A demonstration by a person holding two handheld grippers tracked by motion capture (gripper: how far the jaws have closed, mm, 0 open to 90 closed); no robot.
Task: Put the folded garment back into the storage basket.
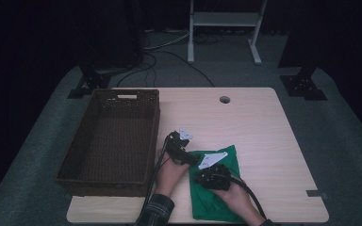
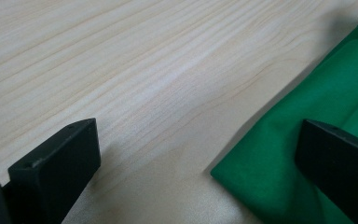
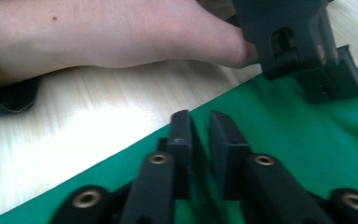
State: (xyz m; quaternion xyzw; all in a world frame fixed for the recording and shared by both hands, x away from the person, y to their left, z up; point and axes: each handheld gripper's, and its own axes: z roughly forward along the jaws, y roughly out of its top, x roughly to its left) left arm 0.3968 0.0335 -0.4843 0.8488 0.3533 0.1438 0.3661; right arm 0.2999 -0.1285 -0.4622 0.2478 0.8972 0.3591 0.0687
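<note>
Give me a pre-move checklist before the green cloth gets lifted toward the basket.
1. Right hand-held gripper on the green cloth: its jaws stand nearly together over the fabric near its edge; whether a fold is pinched, cannot tell.
2. Left hand-held gripper ready: jaws wide open, one over bare table, the other over the cloth's edge; nothing gripped, not ok for a two-point lift.
3. Cloth lying flat: rumpled and folded, not ok.
4. Basket free to receive: nothing seen inside, ok.
5. Path from cloth to basket: bare table between, ok.
</note>
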